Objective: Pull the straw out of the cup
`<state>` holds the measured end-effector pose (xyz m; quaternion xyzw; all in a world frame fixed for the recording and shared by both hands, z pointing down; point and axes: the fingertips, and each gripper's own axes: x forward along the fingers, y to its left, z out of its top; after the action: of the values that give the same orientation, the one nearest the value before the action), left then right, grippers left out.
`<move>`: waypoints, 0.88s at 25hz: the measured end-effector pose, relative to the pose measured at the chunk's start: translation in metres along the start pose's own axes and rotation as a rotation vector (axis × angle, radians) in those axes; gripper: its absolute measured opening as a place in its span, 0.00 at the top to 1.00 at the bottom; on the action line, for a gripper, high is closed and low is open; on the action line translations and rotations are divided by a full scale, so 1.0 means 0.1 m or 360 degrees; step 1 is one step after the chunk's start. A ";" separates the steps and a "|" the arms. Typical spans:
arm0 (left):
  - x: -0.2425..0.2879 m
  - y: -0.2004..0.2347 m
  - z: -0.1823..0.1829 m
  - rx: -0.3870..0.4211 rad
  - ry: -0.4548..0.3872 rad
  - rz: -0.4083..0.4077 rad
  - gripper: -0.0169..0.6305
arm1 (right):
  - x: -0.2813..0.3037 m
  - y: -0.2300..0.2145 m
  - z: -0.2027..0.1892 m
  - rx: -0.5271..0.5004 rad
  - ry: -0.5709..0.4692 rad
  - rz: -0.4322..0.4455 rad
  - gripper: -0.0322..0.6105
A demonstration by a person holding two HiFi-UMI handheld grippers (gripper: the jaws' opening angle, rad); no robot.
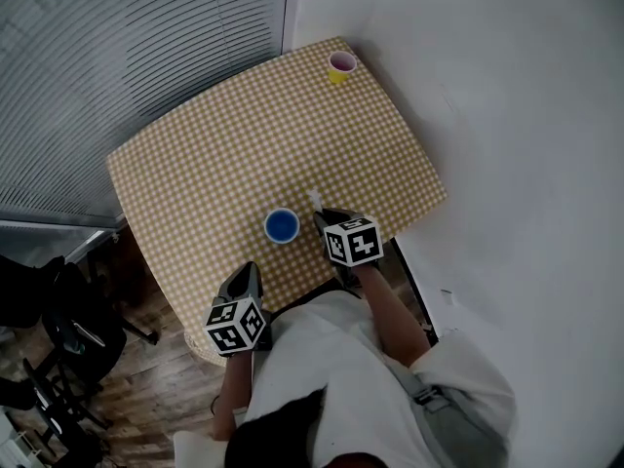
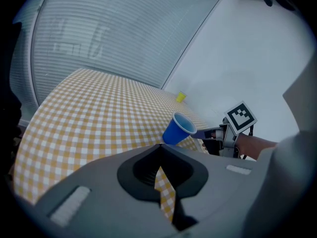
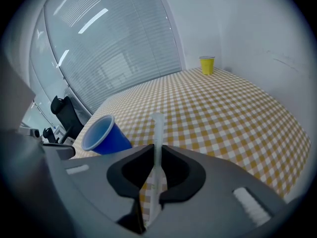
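Observation:
A blue cup point(image 1: 282, 225) stands upright near the front edge of the yellow-checked table point(image 1: 214, 154); I see nothing in it. My right gripper point(image 1: 323, 218) is just right of the cup, shut on a translucent white straw point(image 1: 314, 200). In the right gripper view the straw point(image 3: 157, 133) runs up between the jaws of the right gripper point(image 3: 154, 151), and the blue cup point(image 3: 105, 135) is to the left. My left gripper point(image 1: 246, 279) hovers at the table's front edge, shut with nothing in it. In its own view the left gripper point(image 2: 161, 150) faces the blue cup point(image 2: 177, 129).
A yellow cup point(image 1: 341, 67) stands at the far corner of the table, also in view as the yellow cup point(image 3: 207, 64). Window blinds point(image 1: 146, 37) run along the left and a white wall point(image 1: 507, 115) along the right. A black chair point(image 1: 58, 330) is on the floor at lower left.

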<state>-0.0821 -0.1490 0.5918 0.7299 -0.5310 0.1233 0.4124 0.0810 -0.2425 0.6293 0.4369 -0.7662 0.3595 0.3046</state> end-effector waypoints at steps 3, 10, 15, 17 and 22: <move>-0.01 0.03 0.00 -0.0015 -0.0002 0.0008 0.95 | 0.05 0.00 -0.01 -0.0002 0.0029 -0.0007 0.87; 0.02 0.04 0.00 -0.0022 0.0001 0.0009 0.95 | 0.11 -0.07 -0.04 -0.0017 0.0061 -0.0028 0.86; 0.04 0.01 0.01 -0.0009 0.0005 -0.0007 0.95 | 0.13 -0.09 -0.08 -0.0017 0.0072 -0.0025 0.86; 0.05 0.00 0.00 -0.0005 0.0008 -0.0011 0.95 | 0.13 -0.09 -0.08 -0.0024 0.0066 -0.0015 0.86; 0.04 -0.03 -0.01 0.0011 0.0004 -0.0020 0.95 | 0.13 -0.07 -0.09 -0.0038 0.0047 0.0010 0.83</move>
<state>-0.0782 -0.1509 0.5932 0.7345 -0.5254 0.1233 0.4114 0.0832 -0.2435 0.6465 0.4255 -0.7673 0.3576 0.3199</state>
